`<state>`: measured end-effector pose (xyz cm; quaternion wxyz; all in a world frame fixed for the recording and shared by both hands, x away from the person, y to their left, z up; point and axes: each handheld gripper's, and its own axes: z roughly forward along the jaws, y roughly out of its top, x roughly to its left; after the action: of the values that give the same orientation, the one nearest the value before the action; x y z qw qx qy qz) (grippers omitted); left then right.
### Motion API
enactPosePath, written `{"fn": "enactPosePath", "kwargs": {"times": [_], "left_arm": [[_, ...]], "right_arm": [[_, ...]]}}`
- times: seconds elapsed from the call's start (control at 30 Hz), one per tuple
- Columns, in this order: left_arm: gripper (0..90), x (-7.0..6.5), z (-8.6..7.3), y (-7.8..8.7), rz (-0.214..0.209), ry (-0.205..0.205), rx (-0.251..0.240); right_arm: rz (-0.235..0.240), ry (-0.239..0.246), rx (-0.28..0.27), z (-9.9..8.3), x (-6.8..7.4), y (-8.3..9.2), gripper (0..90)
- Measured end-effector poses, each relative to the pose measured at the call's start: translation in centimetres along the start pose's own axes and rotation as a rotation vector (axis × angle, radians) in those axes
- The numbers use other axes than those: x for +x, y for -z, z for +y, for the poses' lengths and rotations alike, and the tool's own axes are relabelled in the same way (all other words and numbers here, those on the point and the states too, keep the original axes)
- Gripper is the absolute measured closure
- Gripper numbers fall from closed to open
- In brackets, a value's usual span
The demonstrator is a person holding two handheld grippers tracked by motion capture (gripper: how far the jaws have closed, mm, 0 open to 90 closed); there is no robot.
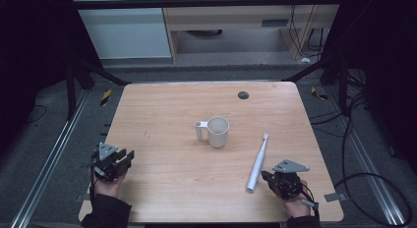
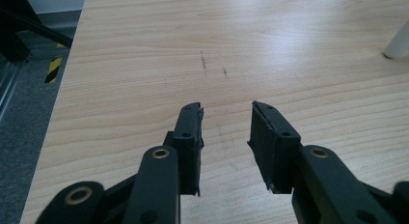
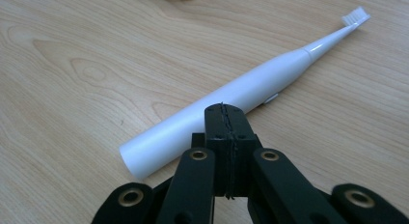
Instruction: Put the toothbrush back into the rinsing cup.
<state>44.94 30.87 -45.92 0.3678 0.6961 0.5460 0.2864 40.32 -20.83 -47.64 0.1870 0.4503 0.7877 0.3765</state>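
A white mug point(image 1: 217, 131) with its handle to the left stands upright near the middle of the wooden table point(image 1: 167, 174). A white electric toothbrush point(image 1: 257, 162) lies flat to its right, brush head pointing away from the person. In the right gripper view the toothbrush point(image 3: 251, 89) runs diagonally just beyond the jaws. My right gripper point(image 1: 266, 176) rests beside the toothbrush's base, its jaws pressed together with nothing between them point(image 3: 223, 113). My left gripper point(image 1: 129, 155) sits at the table's near left edge, jaws apart over bare wood point(image 2: 225, 110).
A small dark round disc point(image 1: 243, 95) lies near the table's far edge. Faint scratch marks point(image 2: 203, 62) show on the wood ahead of the left gripper. Metal rails and cables run along the floor on both sides of the table.
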Motion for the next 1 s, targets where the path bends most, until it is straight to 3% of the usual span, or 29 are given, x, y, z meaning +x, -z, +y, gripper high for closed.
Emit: {"fn": "enactPosePath", "kwargs": {"times": [0.3,0.6,1.0], "left_arm": [[63.9,-0.1,0.0,-0.1,-0.001,-0.010,0.006],[64.0,-0.2,0.0,-0.2,-0.004,-0.013,0.012],[64.0,-0.2,0.1,-0.2,-0.007,-0.019,0.017]], "right_arm": [[0.017,0.000,0.008,0.1,0.5,-0.4,90.0],[0.073,0.018,-0.007,1.1,1.8,-1.5,90.0],[0.093,0.048,0.031,1.7,2.9,-3.1,90.0]]}}
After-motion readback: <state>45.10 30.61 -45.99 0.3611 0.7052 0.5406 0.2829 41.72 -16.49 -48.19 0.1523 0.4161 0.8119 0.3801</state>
